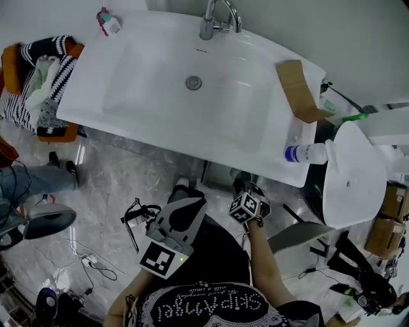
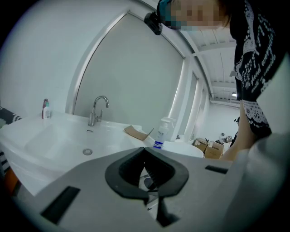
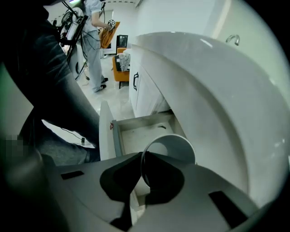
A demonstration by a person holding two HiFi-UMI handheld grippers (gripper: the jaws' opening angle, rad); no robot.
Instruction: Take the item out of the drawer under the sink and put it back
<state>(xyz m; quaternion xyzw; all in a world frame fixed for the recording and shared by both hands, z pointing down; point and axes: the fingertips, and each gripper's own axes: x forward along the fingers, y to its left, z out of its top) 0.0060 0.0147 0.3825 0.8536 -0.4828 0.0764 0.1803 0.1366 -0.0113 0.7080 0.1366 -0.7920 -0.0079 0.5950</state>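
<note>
1. Grey marbled floor tiles lie beneath a wide white ceramic washbasin (image 1: 160,96), which has a chrome tap (image 1: 214,19) at its back edge.
2. Under the basin's front edge we see a white drawer with a pale inside (image 3: 136,131), pulled out.
3. The task's thing is a thin-walled round white cup (image 3: 174,147). It is plain and unmarked, and it is tilted so that its open mouth faces the right gripper's camera. It sits over the drawer's inside, below the basin's front. We cannot tell whether its base touches the drawer.
4. The right gripper (image 3: 141,156) points steeply down in front of the basin. Its jaws are almost together and pinch the cup's wall at the rim, one pad inside and one outside.
5. The left gripper (image 2: 144,149) is also in front of the basin, with its jaws closed tip to tip and nothing between them.
6. On the basin's right rim rests a folded brown cardboard piece (image 1: 299,89). A white bottle with a blue label (image 1: 305,153) is at the basin's front right corner.
</note>
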